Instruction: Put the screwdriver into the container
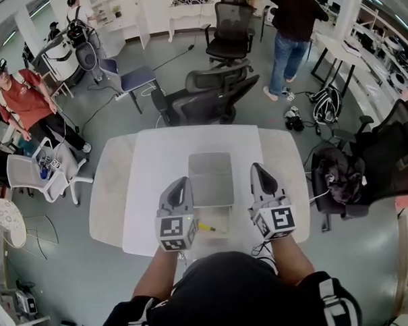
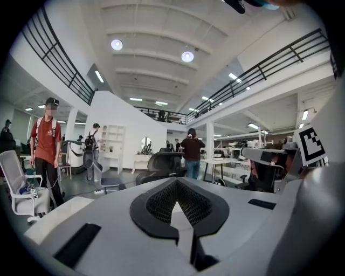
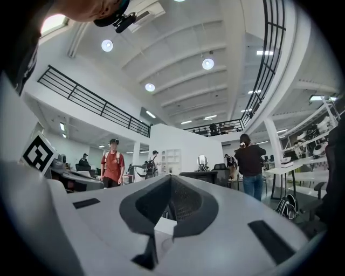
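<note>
– Currently, what state is the left gripper (image 1: 182,182) in?

– Its jaws are fully closed. The left gripper view (image 2: 176,206) shows the two dark pads meeting with nothing between them. It is held above the near left part of the white rectangular tabletop (image 1: 157,164), pointing away from the person.

– And the right gripper (image 1: 257,168)?

– Same condition: the jaws are together and empty, as the right gripper view (image 3: 168,202) confirms. It sits level with the left one, on the opposite side of the container.

– Where is the small yellow-handled screwdriver (image 1: 207,228)?

– Lying inside the shallow clear plastic container (image 1: 222,219), towards its left side, at the near edge of the tabletop between the two grippers. Neither gripper touches it.

– What adjoins the container?

– A flat grey square panel (image 1: 211,179) lies just beyond it, against its far edge; whether it is a hinged lid cannot be determined.

– Surroundings?

– Black office chairs (image 1: 215,98) stand beyond the table. A person in a red shirt (image 1: 26,99) is at far left.
</note>
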A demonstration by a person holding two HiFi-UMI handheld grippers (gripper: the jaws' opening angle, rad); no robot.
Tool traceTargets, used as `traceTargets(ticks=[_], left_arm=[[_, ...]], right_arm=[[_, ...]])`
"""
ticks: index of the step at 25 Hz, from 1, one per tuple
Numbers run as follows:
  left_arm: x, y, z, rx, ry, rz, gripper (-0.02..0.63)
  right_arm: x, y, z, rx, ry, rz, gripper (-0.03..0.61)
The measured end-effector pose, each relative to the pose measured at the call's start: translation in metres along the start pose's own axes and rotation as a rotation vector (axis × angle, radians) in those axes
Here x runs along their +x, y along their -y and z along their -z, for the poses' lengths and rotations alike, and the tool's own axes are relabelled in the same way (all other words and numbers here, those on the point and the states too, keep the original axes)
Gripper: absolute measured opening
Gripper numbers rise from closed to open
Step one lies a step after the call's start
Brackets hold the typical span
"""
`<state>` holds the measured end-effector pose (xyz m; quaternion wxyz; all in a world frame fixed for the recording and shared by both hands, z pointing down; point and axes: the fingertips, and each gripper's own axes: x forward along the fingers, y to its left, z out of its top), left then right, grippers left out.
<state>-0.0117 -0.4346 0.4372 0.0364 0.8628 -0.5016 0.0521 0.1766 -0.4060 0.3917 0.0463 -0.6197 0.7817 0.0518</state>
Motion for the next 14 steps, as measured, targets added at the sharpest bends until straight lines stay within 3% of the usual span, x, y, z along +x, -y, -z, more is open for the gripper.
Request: traceTargets(ticks=[14], left_arm=[[0.008, 0.015, 0.001, 0.012, -0.021, 0.021, 0.006]], right_arm=[[-0.003, 0.01, 0.013, 0.012, -0.044, -0.005, 0.011]])
